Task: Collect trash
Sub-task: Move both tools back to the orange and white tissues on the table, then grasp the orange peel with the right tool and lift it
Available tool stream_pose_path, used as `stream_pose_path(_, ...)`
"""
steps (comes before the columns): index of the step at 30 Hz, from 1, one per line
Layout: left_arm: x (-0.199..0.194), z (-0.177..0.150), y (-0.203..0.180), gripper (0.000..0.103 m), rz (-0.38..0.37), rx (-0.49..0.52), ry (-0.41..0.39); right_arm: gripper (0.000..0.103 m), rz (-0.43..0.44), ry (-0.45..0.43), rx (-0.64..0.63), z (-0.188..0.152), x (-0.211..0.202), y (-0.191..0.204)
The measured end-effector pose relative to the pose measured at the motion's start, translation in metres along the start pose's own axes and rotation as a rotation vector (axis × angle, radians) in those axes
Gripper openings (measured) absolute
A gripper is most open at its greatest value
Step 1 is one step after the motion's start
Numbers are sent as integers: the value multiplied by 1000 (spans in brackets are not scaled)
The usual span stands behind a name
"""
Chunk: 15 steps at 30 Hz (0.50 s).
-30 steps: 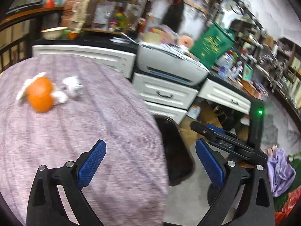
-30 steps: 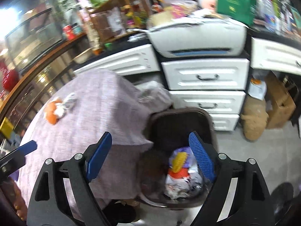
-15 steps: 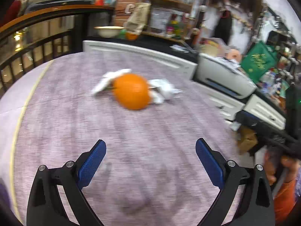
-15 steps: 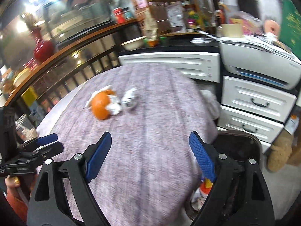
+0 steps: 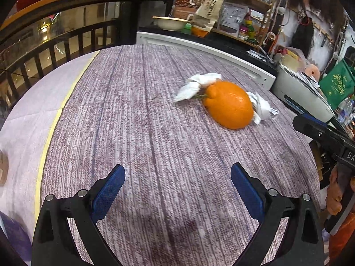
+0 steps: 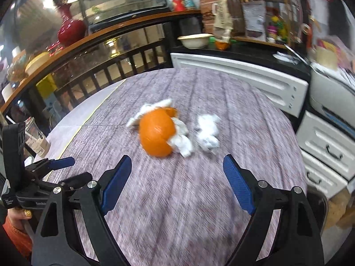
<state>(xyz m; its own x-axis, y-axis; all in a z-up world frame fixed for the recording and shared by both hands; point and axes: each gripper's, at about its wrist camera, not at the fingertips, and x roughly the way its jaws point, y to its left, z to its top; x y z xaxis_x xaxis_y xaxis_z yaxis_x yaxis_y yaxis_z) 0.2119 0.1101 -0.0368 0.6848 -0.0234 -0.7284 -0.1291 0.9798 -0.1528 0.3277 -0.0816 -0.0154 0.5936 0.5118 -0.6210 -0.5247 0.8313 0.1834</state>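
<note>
Left wrist view, left gripper [image 5: 176, 188] fingers apart and empty, right gripper [image 6: 176, 182] likewise, orange [image 5: 229, 105] among crumpled tissues [image 5: 196, 84] toward table's [image 5: 133, 110] far right edge.

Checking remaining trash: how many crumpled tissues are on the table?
3. One tissue lies behind the orange, touching it; a second is pressed against its right side; a third lies apart, further right. More may hide behind the orange.
</note>
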Motion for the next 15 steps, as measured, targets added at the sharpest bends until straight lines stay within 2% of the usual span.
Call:
stream_pose_path(4,0,2,11,95,2,-38,-1,84,-2,18,-124,17,26,31)
stream_pose_path(9,-1,0,22,95,-23,-82,11,84,-92,41,-343,26,64,64)
stream_pose_path(12,-1,-2,22,95,-33,-83,16,82,-139,90,-428,28,93,71)
stream_pose_path(14,1,-4,21,95,-40,-81,22,68,-164,127,-438,31,112,70)
stream_pose_path(15,1,-5,21,95,-44,-80,25,65,-172,135,-440,32,115,69)
